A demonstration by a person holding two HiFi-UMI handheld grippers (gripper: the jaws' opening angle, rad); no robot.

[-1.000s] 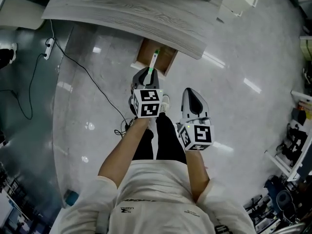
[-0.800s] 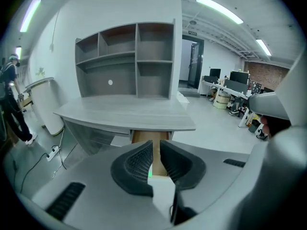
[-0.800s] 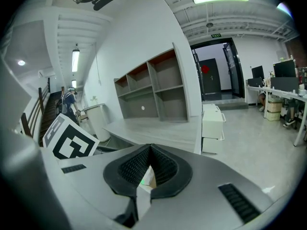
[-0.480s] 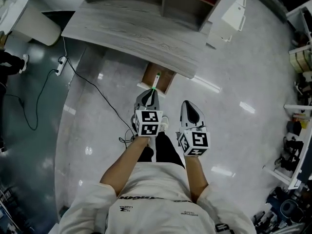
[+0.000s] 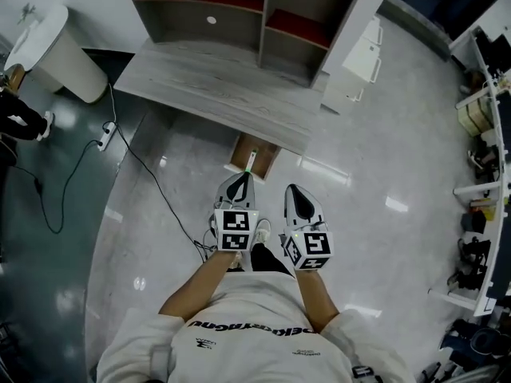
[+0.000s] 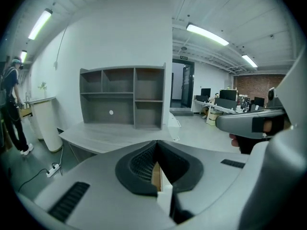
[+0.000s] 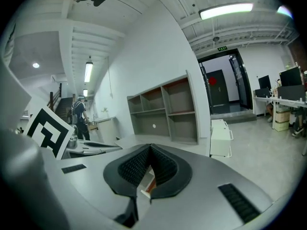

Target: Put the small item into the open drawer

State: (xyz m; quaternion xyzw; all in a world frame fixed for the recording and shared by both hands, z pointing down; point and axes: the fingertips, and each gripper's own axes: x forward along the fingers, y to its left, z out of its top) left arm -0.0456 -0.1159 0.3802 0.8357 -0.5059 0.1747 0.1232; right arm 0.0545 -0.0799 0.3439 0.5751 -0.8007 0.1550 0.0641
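The open wooden drawer (image 5: 265,155) sticks out from under the grey desk (image 5: 215,94). A slim green-and-white item (image 5: 250,163) lies in it. My left gripper (image 5: 239,183) hangs just short of the drawer, well above the floor. Its jaws have just been closing and are now shut, with nothing between them. In the left gripper view its tips (image 6: 156,143) meet, and drawer wood shows below them. Beside it on the right, my right gripper (image 5: 294,196) is also shut and empty, tips (image 7: 150,147) touching.
A grey shelf unit (image 5: 239,6) stands on the desk. A white cabinet (image 5: 359,62) stands right of the desk and a white column (image 5: 56,54) left of it. A cable and power strip (image 5: 105,134) lie on the floor. A person (image 5: 16,114) stands far left.
Both grippers have risen and drawn back from the drawer. The left gripper's tip was at the green-and-white item; the item now lies in the drawer apart from it. The head view has tilted up.
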